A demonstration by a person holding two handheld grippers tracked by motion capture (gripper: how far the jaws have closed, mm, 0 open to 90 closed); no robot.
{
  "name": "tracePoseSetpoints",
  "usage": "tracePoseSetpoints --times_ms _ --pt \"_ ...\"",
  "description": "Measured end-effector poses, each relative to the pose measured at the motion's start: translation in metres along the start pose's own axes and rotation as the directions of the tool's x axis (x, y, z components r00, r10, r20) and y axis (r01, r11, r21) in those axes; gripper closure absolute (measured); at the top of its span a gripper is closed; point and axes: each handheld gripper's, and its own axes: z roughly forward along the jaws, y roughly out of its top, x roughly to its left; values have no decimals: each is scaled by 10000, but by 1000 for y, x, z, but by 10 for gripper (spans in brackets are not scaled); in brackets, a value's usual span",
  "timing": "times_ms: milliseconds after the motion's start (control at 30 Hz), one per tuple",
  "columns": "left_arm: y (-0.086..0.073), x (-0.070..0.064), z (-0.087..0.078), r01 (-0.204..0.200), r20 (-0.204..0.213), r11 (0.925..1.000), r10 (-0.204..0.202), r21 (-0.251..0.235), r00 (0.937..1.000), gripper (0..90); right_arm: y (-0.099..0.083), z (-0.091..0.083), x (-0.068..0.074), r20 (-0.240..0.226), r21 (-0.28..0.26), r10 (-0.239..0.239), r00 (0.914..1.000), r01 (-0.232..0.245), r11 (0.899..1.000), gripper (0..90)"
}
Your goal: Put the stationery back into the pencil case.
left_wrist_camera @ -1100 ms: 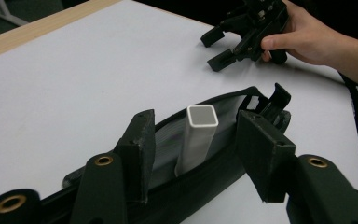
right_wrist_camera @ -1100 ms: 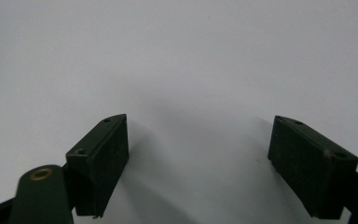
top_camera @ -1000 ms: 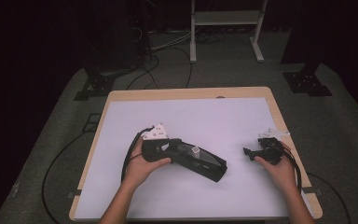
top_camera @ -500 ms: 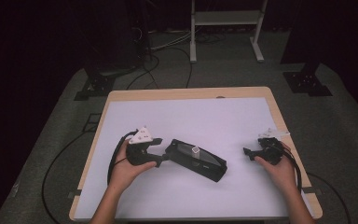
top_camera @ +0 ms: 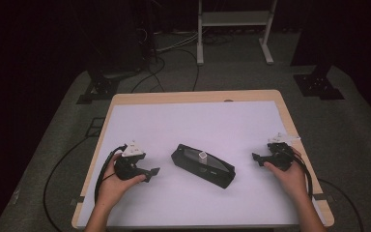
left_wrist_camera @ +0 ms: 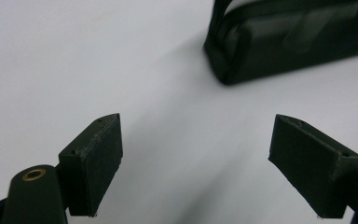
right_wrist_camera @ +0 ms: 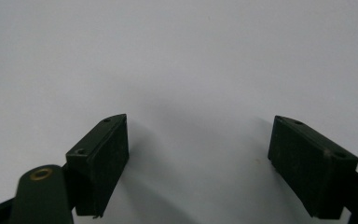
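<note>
A black pouch (top_camera: 203, 166) lies flat near the middle of the white table top (top_camera: 193, 121), set on a slant, with a clear window on its upper face and a small pale tab standing up from it; what is inside cannot be made out. In the left gripper view the near end of the pouch (left_wrist_camera: 289, 42) sits beyond the jaws and off to one side, with bare surface between it and them. The left gripper (top_camera: 150, 173) rests low on the table just to the left of the pouch, apart from it, its jaws spread wide and holding nothing. The right gripper (top_camera: 257, 158) is well apart on the far right side, pointing inward toward the pouch, jaws likewise parted and empty over bare table in its own view (right_wrist_camera: 198, 154). Judging from this, the pouch is set down and free, and neither hand is working on it, so the step looks like a pause between a release and a fresh approach. A next grasp would call for bringing the left jaws forward and squaring them across the pouch's near end before closing, since it lies off their line.
</note>
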Motion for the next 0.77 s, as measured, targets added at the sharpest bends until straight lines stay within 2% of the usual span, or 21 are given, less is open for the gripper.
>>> tracePoseSetpoints --times_ms 167,400,500,667,767 --pt "-20 8 -5 246 -537 9977 -212 632 9983 149 0 0 0 0 0 1 10000 -1 10000 189" --pt "-39 21 -8 633 -1253 9921 -495 1086 9909 129 0 0 0 0 0 0 10000 0 10000 189" --pt "-43 24 -5 714 -1363 9899 -545 1227 9892 112 0 0 0 2 -1 -1 10000 1 10000 189" --pt "-47 28 -4 889 -1317 9904 -747 1056 9885 89 0 0 0 -3 -1 1 10000 -1 10000 189" --pt "-50 28 -3 809 -1338 9931 -690 851 9886 64 0 0 0 0 -2 0 10000 0 10000 189"
